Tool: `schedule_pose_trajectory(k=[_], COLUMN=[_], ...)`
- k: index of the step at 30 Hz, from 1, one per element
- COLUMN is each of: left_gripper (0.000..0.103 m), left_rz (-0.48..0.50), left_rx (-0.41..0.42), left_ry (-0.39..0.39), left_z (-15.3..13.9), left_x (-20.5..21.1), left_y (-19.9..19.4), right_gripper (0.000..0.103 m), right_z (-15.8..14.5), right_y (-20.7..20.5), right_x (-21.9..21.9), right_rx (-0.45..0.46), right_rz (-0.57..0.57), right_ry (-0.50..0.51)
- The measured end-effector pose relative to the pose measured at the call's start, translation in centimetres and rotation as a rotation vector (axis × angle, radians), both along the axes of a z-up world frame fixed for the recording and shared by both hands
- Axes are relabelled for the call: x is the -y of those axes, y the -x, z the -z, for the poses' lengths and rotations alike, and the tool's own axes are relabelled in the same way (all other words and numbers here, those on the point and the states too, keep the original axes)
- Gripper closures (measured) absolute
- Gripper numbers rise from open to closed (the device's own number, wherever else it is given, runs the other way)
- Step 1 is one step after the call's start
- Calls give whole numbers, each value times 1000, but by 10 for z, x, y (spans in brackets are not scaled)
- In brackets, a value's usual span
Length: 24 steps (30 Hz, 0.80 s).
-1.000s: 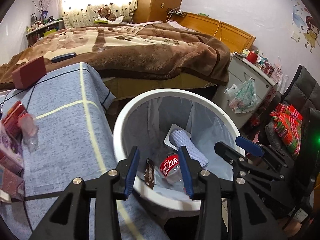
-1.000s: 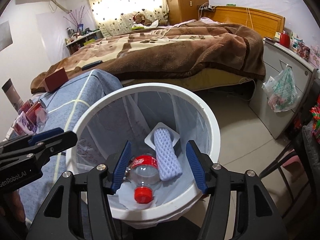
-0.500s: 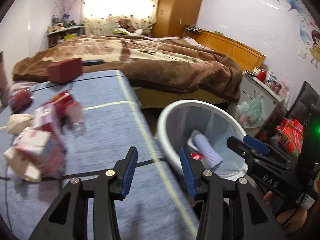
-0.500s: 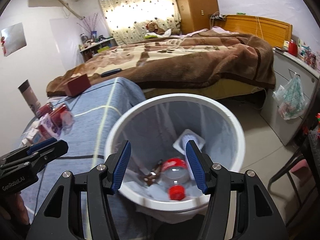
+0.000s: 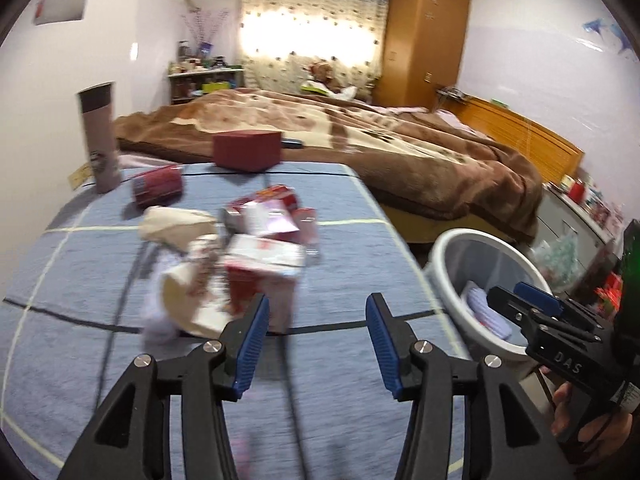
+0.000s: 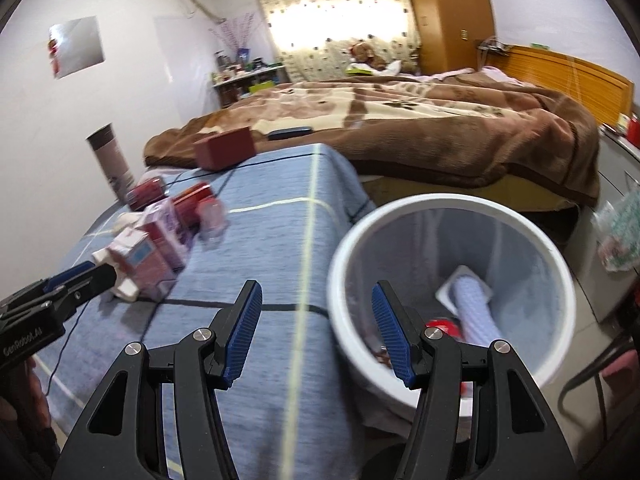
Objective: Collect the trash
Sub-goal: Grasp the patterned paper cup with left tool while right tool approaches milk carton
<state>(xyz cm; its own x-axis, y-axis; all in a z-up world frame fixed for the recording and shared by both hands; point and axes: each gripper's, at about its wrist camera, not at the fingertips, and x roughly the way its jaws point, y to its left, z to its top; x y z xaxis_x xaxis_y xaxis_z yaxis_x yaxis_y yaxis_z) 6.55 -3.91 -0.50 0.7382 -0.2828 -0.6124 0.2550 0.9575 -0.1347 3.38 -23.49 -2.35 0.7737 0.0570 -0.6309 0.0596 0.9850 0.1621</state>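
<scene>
Trash (image 5: 256, 256), seemingly crumpled paper and glossy cartons, blurs before the spread, empty left gripper (image 5: 314, 344); the right gripper (image 6: 316, 332), equally spread, shows the round white bin's (image 6: 560, 280) contents.

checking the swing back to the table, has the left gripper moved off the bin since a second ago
Yes. The left gripper has swung left, from over the white bin to over the blue tablecloth, facing the trash pile.

Both wrist views look forward, low and close over the blue table (image 5: 340, 280) toward the bed (image 6: 420, 120). They share the white bin (image 5: 448, 248); the right view sits nearer it.
</scene>
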Motion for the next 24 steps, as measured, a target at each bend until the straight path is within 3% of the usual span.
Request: schedule_pose_trajectory(k=[15, 24], left_gripper=[46, 45], left_rz=[-119, -50], left_rx=[-54, -55], left_ry=[-15, -30], left_z=[19, 27], left_x=[-75, -77], left_y=[-20, -44], right_gripper=[44, 44], right_z=[2, 5], right_y=[-29, -44], right_x=[-70, -99], right_rx=[1, -10], right_rz=[-215, -317], right_ry=[1, 39])
